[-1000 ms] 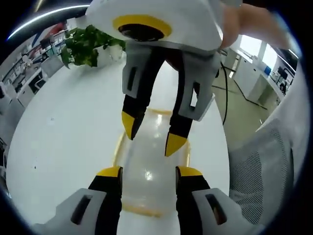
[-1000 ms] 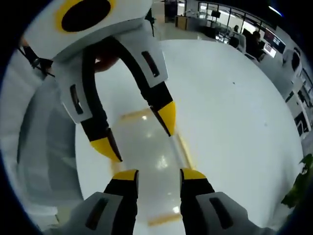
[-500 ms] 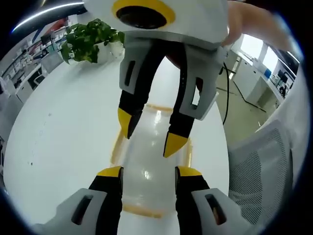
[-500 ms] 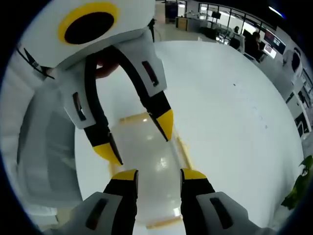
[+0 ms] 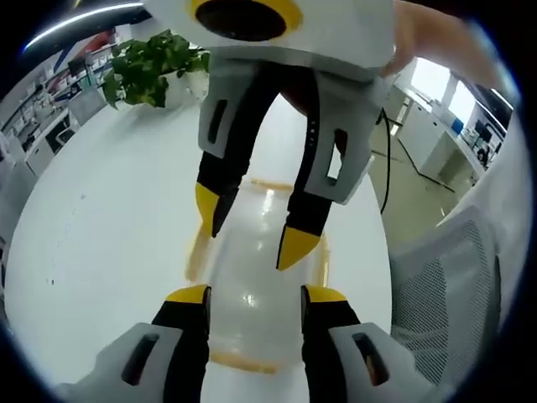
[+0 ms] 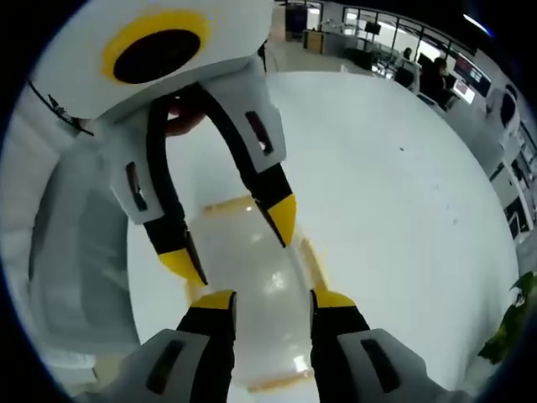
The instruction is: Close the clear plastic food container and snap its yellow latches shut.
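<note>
Centrally lying on the round white table [image 5: 101, 243], lid on: clear rectangular plastic food container with yellow latches [image 5: 252, 277], seen too in the right gripper view [image 6: 252, 277]. Reaching over its near end in the left gripper view: left gripper, white and black with yellow tips [image 5: 254, 295], jaws standing apart (nothing between them but the lid's glare). Pointing down at the container from the top of that view: right gripper, same make [image 5: 248, 228], jaws likewise spread, tips just above the lid, contact not discernible. Showing the mirrored arrangement in the right gripper view: right gripper [image 6: 271, 299] at the bottom, left gripper [image 6: 234, 242] descending from above. Standing at the table's far edge: green leafy potted plant [image 5: 151, 71]. Sitting beside the table: grey mesh office chair [image 5: 449, 294].
</note>
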`<state>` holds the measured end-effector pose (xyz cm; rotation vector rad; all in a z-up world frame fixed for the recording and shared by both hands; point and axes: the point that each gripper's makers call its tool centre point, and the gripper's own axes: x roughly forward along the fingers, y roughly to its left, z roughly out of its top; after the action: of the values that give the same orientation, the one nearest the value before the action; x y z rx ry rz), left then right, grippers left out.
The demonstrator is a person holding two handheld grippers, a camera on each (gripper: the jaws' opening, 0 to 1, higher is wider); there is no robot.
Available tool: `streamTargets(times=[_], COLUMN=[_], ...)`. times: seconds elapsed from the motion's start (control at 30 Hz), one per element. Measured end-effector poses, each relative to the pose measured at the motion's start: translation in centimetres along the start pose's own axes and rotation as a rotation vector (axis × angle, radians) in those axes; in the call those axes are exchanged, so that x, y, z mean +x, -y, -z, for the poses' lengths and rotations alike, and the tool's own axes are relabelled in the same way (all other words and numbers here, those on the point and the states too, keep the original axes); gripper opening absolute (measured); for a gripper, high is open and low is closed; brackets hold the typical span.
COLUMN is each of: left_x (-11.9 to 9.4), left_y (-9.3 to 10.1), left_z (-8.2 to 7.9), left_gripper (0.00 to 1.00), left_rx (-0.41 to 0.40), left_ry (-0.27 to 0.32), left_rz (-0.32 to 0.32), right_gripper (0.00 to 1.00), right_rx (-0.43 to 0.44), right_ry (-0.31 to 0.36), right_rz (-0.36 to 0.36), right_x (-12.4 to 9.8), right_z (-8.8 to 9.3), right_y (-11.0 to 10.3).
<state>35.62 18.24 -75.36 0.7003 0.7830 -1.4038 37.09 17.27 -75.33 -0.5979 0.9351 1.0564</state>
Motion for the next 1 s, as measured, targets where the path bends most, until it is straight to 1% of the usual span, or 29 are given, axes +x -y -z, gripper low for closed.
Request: streamTargets(times=[0.17, 0.3, 0.5, 0.7, 0.9, 1.0], left_x=[0.1, 0.1, 0.1, 0.2, 0.4, 0.4], left_y=[0.0, 0.3, 0.6, 0.8, 1.0, 1.2], left_z=[0.0, 0.1, 0.1, 0.0, 0.2, 0.2], left_gripper=[0.46, 0.48, 0.53, 0.55, 0.58, 0.59], left_rx=[0.005, 0.012, 0.009, 0.013, 0.037, 0.044], left_ry=[-0.003, -0.003, -0.002, 0.000, -0.003, -0.002], left_rz=[-0.001, 0.001, 0.002, -0.011, -0.030, -0.040], right_gripper=[0.35, 0.36, 0.40, 0.40, 0.40, 0.40], right_rx=[-0.014, -0.024, -0.040, -0.048, -0.058, -0.052], right_ry=[-0.006, -0.004, -0.017, -0.026, -0.042, -0.041], right_rz=[-0.003, -0.007, -0.018, -0.022, -0.026, -0.032], right_x=[0.1, 0.2, 0.5, 0.6, 0.9, 1.0], right_z=[-0.2, -0.5, -0.5, -0.4, -0.2, -0.2], right_y=[0.2, 0.3, 0.4, 0.9, 1.2, 1.3])
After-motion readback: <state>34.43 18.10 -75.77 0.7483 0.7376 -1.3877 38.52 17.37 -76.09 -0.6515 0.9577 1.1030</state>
